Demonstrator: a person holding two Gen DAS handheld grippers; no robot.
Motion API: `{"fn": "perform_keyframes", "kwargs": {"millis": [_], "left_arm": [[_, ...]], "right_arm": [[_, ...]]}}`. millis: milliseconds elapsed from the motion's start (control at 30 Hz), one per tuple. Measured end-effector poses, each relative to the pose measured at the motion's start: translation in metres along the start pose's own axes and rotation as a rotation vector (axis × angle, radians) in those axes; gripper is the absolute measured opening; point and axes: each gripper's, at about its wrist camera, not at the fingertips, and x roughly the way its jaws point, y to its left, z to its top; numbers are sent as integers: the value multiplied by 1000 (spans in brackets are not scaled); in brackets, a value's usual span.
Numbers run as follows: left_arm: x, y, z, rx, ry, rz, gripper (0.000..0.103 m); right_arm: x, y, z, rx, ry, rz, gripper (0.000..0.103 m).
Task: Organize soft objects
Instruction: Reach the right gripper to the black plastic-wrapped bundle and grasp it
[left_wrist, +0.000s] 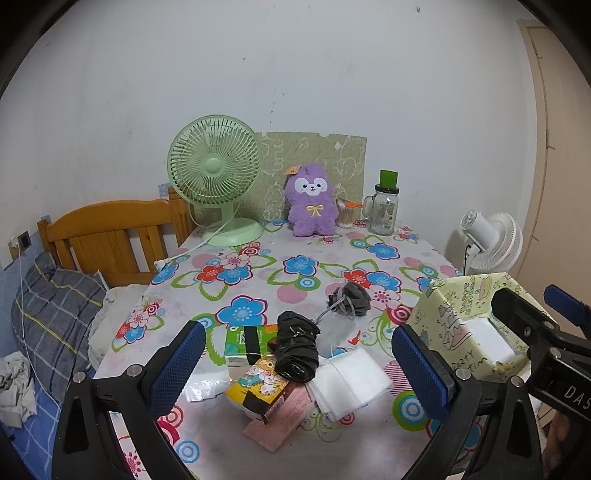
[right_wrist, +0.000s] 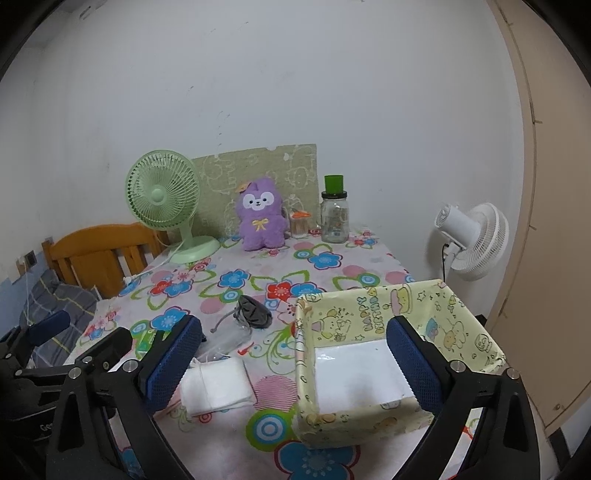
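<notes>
Hovering with jaws spread and holding nothing, the left hand-held gripper (left_wrist: 295, 363) frames a black rolled bag (left_wrist: 297, 346) lying on tissue packs (left_wrist: 258, 373) beside folded white cloths (left_wrist: 351, 376). The right hand-held gripper (right_wrist: 295, 363), likewise released, straddles the near left wall of the cartoon-print box (right_wrist: 373, 317) on the floral tabletop (right_wrist: 258, 280). Farther back lies a grey puff (left_wrist: 349, 297), then a purple plush (left_wrist: 312, 201) against the wall.

Soft even light, fisheye-warped edges
</notes>
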Motion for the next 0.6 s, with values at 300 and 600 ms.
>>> {"fn": "perform_keyframes", "kwargs": {"millis": [300,600], "left_arm": [[16,11,-3,9,32,-4,100],[38,26,-10,-1,89,-3,100]], "right_arm": [[20,20,-3,-20,33,33,98],[47,43,-7,-50,81,58,97]]}}
